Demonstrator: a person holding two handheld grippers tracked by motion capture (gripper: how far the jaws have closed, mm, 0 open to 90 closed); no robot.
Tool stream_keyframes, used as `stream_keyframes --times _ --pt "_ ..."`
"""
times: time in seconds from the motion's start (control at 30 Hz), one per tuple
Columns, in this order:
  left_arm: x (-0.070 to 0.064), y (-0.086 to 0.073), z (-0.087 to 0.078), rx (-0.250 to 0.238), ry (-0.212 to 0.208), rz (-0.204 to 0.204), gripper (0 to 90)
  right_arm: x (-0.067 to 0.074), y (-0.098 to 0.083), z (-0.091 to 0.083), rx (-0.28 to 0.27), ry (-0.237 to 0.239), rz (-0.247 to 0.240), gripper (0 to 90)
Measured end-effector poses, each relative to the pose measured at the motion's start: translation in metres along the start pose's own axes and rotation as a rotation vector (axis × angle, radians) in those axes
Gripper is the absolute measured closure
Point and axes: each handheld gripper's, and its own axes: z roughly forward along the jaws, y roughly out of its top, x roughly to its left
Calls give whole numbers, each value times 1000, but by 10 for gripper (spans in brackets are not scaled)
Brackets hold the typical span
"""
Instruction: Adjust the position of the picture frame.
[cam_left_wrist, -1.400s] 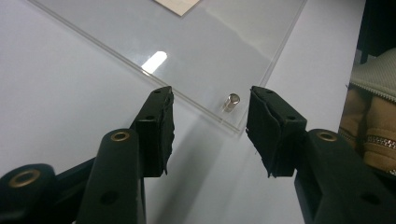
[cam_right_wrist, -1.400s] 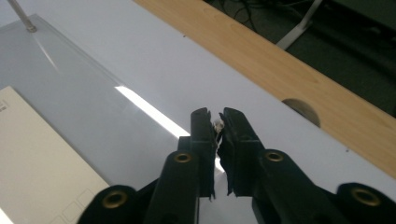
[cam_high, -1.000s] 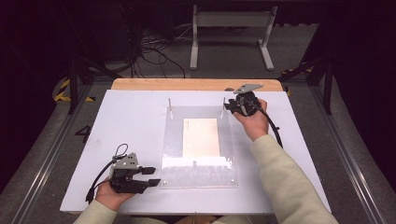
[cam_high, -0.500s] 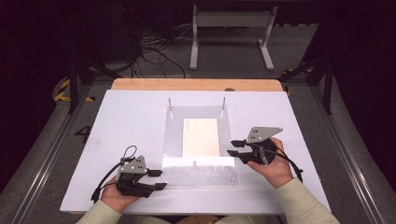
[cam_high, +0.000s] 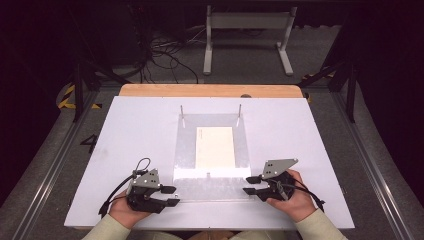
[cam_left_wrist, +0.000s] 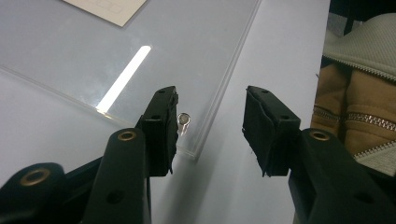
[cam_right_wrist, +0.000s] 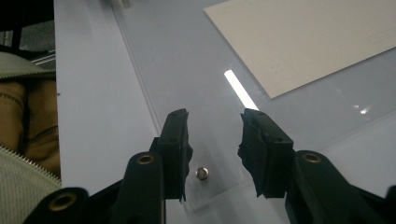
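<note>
At the bench's (cam_high: 125, 150) near edge, the left gripper (cam_high: 169, 195) and right gripper (cam_high: 251, 185) sit at the near corners of a clear plate (cam_high: 186, 150), pointing inward at each other. Each gripper is open, nothing between its jaws. The left one's jaws have just been closing; a corner pin (cam_left_wrist: 183, 120) stands just beside its left jaw. The right one's jaws stand either side of the other corner pin (cam_right_wrist: 202, 173). Farther back, a sheet (cam_high: 215, 147) lies in the plate, then two upright posts (cam_high: 183, 111).
</note>
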Motion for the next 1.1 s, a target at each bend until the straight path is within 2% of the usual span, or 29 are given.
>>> stream_keyframes --times 0.07,0.17,0.23,0.37,0.43,0.6,0.77,0.97,1.1 --pt "1 -1 1 4 1 -1 545 3 -6 4 36 3 -16 621" --pt "3 -2 5 8 -4 -1 526 5 -10 6 55 4 -18 626" --pt "4 -3 11 35 -1 5 529 6 -11 8 69 8 -25 641" --pt "6 -3 11 29 -1 3 600 8 -12 10 86 22 -43 693" --pt "6 -3 11 30 7 0 668 8 -12 10 85 11 -59 730" --pt "10 -4 11 25 13 -18 778 8 -13 9 83 -6 -57 769" --pt "10 -4 11 29 29 -27 822 9 -13 9 83 -25 -59 815" --pt "10 -5 8 50 -1 -39 831 15 -15 8 84 -18 -52 831" --pt "4 -4 6 83 -20 -15 836 24 -19 5 79 -1 -56 830"
